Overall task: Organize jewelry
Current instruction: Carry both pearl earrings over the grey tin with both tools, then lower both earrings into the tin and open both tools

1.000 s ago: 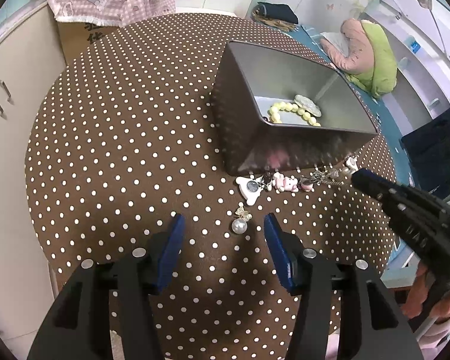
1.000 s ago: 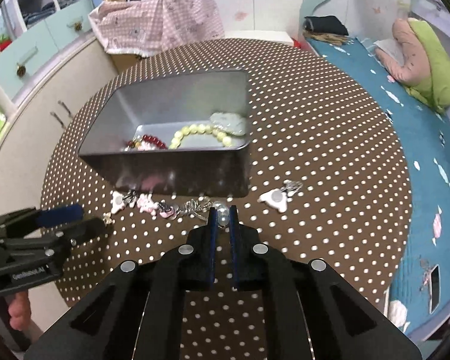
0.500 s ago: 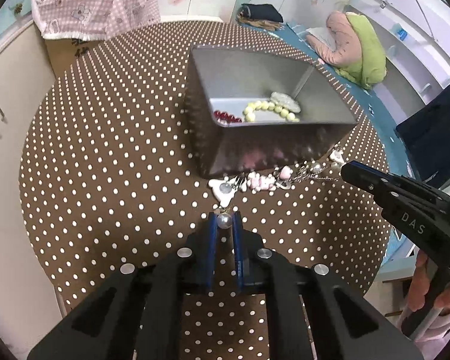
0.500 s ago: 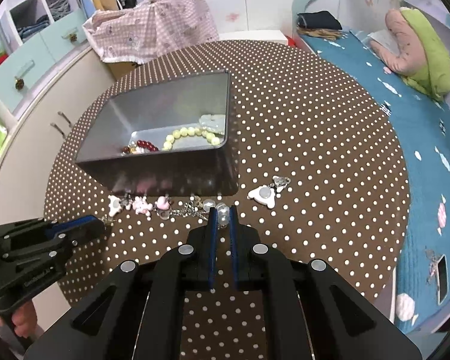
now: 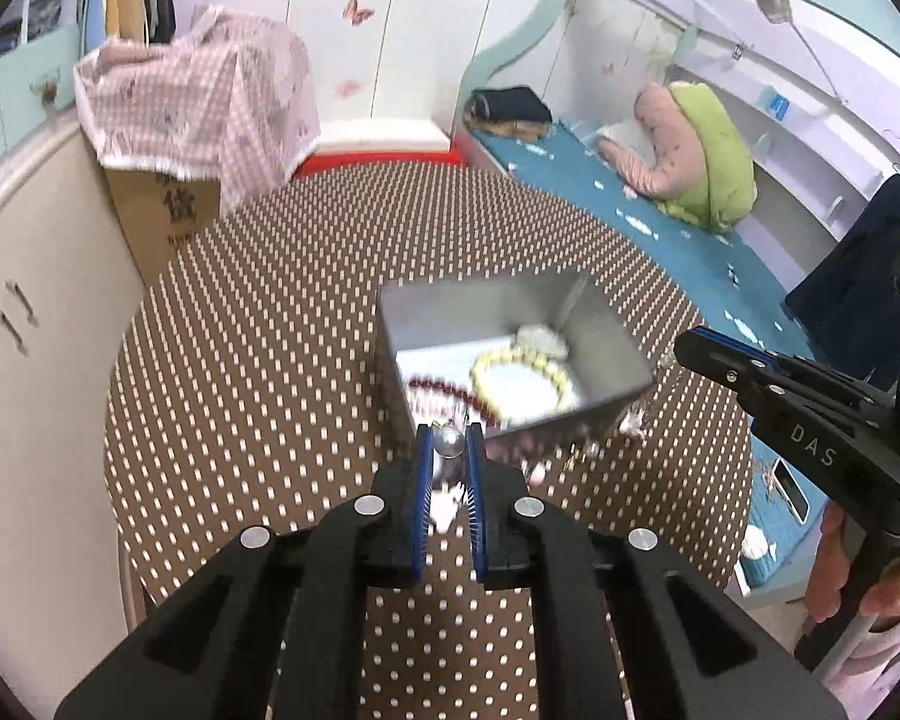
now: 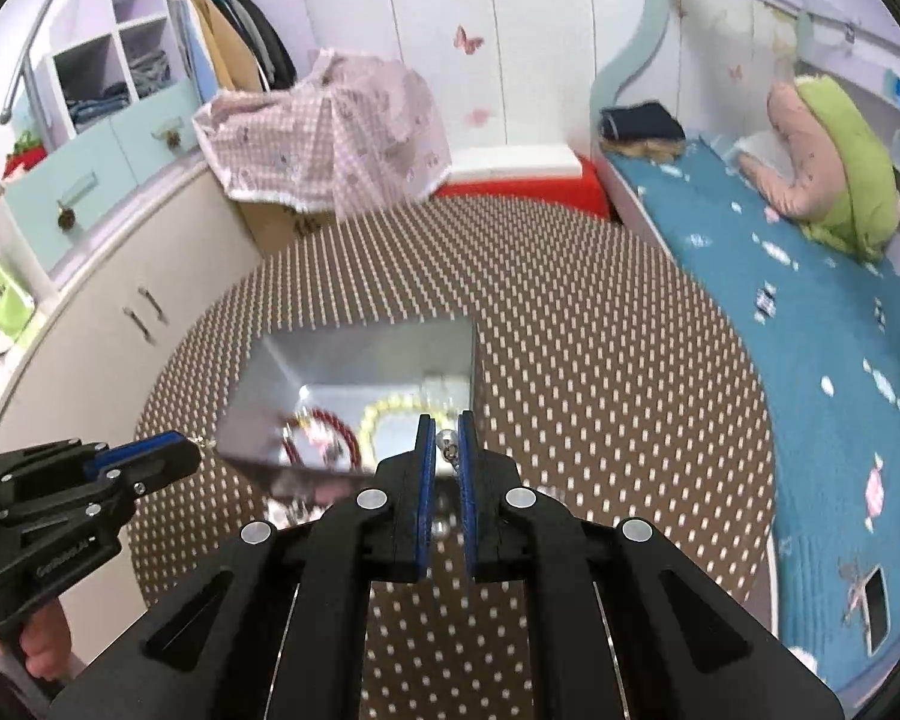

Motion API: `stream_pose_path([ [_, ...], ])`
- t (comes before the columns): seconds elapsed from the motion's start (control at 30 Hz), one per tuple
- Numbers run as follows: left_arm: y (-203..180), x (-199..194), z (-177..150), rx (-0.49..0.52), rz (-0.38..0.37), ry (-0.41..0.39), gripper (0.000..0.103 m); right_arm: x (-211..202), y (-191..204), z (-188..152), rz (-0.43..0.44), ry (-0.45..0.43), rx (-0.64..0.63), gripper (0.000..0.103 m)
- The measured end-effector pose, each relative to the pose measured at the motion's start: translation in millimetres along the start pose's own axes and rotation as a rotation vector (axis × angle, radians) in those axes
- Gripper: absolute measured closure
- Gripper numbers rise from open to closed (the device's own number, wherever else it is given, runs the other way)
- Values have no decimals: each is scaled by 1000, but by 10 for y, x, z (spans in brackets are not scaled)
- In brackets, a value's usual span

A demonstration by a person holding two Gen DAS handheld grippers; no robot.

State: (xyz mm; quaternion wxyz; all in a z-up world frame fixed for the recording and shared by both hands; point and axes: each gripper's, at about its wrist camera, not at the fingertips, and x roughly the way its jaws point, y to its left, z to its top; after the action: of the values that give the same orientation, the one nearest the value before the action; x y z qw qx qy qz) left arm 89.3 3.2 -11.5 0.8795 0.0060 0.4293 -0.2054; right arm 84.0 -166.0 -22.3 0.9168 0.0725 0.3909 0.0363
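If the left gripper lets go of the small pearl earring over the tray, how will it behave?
The round pearl earring, pinched between the blue fingers, looks smooth, so it may slip. It seems light. Dropped into the grey metal tray, it would probably bounce and roll a little.

White butterfly-stickered wardrobe doors (image 6: pixel 510 48) behind, teal-sheeted bed (image 6: pixel 768 300) to the right, beige cabinet (image 5: pixel 36 300) left, open shelves (image 6: pixel 114 54).

pink checked cloth (image 6: pixel 330 126) on box | green/pink pillow (image 6: pixel 834 162) on bed | phone (image 6: pixel 876 606)
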Motion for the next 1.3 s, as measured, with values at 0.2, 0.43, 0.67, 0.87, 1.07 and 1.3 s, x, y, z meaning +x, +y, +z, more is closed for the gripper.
stream_pose_path([
  [0.2,-101,-32,207,23,0,-44,94,-65,50,242,16,-53,-13,95],
  [0.43,-112,21,329,26,-2,-60,94,-90,103,457,52,-83,-28,95],
  [0.67,-83,108,466,18,-4,-55,94,-193,183,652,94,-122,-54,95],
  [0.87,-19,142,557,4,-2,-59,94,-202,240,756,117,-128,-71,95],
  [1.07,8,209,550,-10,-5,-42,94,186,226,658,139,-10,-50,95],
  [1.3,-16,254,516,-11,8,-30,93,508,143,520,110,94,-14,87],
])
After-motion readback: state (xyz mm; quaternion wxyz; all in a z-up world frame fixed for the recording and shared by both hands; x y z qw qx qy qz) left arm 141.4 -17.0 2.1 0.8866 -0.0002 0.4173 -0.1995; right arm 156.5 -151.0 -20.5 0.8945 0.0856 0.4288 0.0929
